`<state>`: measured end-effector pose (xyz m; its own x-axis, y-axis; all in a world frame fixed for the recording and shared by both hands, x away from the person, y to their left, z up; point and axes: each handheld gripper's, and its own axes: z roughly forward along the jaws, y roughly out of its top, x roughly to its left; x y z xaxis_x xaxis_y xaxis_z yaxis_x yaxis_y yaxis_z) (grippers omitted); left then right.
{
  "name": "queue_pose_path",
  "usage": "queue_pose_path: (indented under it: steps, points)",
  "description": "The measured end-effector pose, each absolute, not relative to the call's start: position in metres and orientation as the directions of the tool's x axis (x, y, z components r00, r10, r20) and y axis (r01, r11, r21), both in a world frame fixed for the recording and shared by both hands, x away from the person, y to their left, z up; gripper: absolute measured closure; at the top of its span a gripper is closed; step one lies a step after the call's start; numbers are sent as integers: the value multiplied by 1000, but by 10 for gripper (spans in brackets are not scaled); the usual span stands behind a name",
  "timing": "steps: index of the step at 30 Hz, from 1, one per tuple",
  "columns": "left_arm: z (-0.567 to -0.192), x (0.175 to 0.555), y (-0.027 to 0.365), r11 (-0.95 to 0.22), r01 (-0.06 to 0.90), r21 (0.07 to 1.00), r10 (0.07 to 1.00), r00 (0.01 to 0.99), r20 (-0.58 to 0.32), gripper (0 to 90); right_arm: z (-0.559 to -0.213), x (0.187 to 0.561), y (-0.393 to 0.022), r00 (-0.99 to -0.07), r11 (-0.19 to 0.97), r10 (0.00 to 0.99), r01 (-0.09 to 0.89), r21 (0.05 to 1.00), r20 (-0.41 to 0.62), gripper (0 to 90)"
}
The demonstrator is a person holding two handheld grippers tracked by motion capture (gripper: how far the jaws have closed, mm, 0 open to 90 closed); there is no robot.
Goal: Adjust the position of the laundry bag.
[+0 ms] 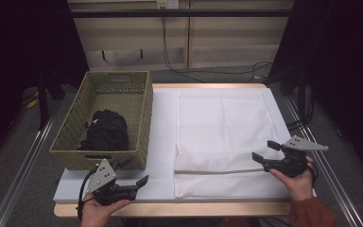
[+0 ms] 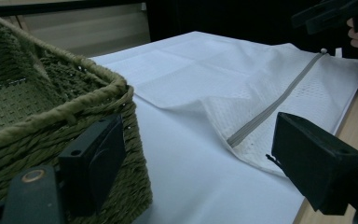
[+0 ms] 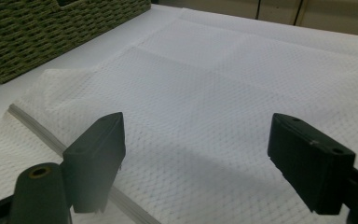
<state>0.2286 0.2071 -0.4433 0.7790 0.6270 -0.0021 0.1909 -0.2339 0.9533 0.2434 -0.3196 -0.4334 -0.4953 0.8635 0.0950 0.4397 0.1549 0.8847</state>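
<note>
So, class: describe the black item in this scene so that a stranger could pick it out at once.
Start at the white-covered table and look to its left side, where a woven olive-green basket stands. Inside it, toward the near end, lies a crumpled black cloth bundle. It is the basket's one dark, soft item, unlike the flat white mesh zip bag lying beside the basket.

Black hand-held gripper [image 1: 267,150], grey triangular plate [image 1: 305,144], rust-red sleeve [image 1: 312,213].

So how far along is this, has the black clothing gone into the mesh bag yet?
Not started, it seems. The black clothing lies in the wicker basket. The white mesh bag lies flat, its zipper apparently closed. Left tool and right tool are open, holding nothing. Opening and loading remain.
</note>
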Motion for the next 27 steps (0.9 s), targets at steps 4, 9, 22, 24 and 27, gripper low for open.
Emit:
queue_pose_path:
  steps: [4,9,22,24,27]
  points:
    - [-445,230,208,-236,193,953,636,771,2,174,-435,246,-316,-512,156,852,447,881,109,175]
    - [-446,229,210,-228,207,951,645,764,-11,166,-436,249,-306,-532,204,842,470,859,91,248]
    - [-445,228,207,-227,199,953,628,778,-12,156,-436,257,-291,-561,190,814,502,844,151,357]
    - [-444,227,205,-246,203,948,634,773,-1,156,-438,260,-287,-580,204,799,511,835,160,376]
    - [-445,227,197,-247,201,948,619,785,-5,155,-439,267,-276,-610,236,776,517,823,160,400]
